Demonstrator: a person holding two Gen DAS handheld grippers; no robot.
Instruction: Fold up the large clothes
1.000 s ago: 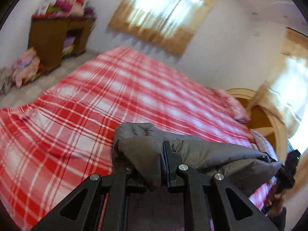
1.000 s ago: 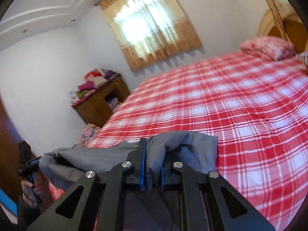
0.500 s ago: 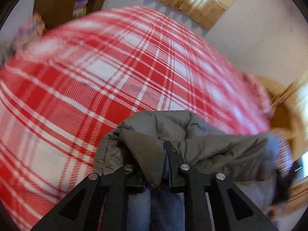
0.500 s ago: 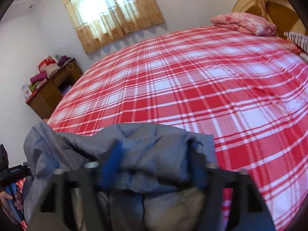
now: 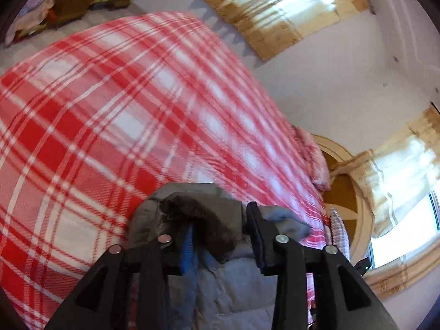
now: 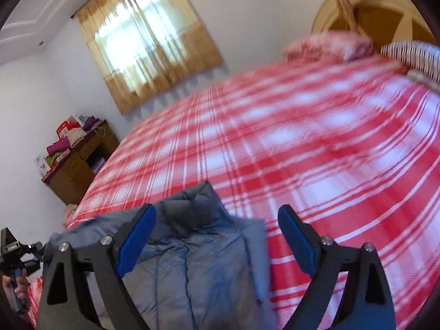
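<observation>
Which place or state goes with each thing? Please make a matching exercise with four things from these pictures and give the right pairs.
Things:
1. grey jacket
2. pink pillow
3. right gripper
4. wooden cabinet

Places or states:
A. carries a pile of folded clothes on its top
B. jaws wide apart, holding nothing
C. lies at the head of the bed, by the headboard
D. lies on the red plaid bedspread, at its near edge

Pairs: 1-D, 2-C, 3-B, 4-A
</observation>
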